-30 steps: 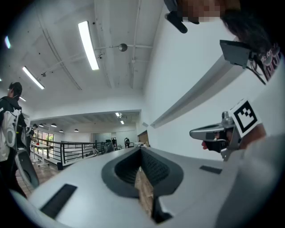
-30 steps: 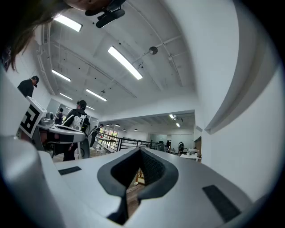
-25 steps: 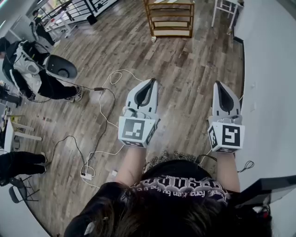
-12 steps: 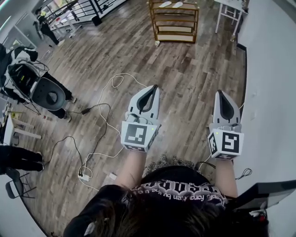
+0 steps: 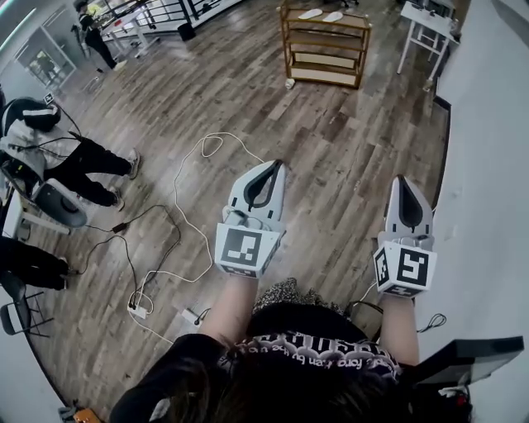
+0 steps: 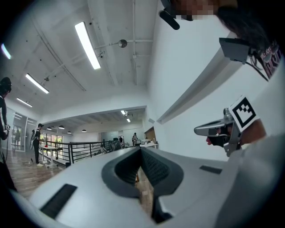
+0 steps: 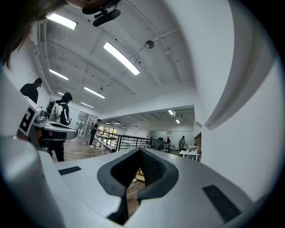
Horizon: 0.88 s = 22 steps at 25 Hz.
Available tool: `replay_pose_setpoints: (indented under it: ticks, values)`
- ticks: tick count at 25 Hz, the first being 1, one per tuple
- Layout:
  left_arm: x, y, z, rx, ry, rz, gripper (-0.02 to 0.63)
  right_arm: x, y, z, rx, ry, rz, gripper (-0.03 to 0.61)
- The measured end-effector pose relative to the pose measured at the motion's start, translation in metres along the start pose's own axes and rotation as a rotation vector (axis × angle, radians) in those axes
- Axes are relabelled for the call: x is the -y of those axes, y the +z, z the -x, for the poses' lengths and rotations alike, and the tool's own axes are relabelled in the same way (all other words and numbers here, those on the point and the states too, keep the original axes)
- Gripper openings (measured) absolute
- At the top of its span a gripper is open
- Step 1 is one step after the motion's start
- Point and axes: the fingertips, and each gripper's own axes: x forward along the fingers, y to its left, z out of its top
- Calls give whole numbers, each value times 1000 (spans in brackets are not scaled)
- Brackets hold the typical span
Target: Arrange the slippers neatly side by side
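Holding both grippers clenched and empty, a person stood on a wooden floor (image 5: 347, 140).
Slippers (image 5: 312, 13) lay atop a shelf (image 5: 322, 59) at twelve o'clock, well beyond the left gripper (image 5: 275, 165) and right gripper (image 5: 402, 179). White cables (image 5: 192, 194) looped at ten o'clock. Only the gripper views showed ceiling lights (image 7: 121, 58).

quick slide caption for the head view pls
Left claw and right claw, shut and empty, over a wood floor; slippers lie on a distant wooden rack.
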Motion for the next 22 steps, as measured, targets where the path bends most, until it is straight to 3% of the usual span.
replay_pose_setpoints:
  ticks: [7,12,17,22]
  values:
    - [-37,-23,-58,-19,-2,12,-12,-1,-7,-71,26,24,3,3]
    - [-85,-44,-134,-16,-36,14,-12,0,-12,-159,51,31,16,3]
    - [-131,-52,-209,-10,-81,-5,-12,8,-13,-246,38,3,27,3]
    - [-164,-71,-267,-30,-105,34,-12,8,-36,-313,-26,-12,7,3]
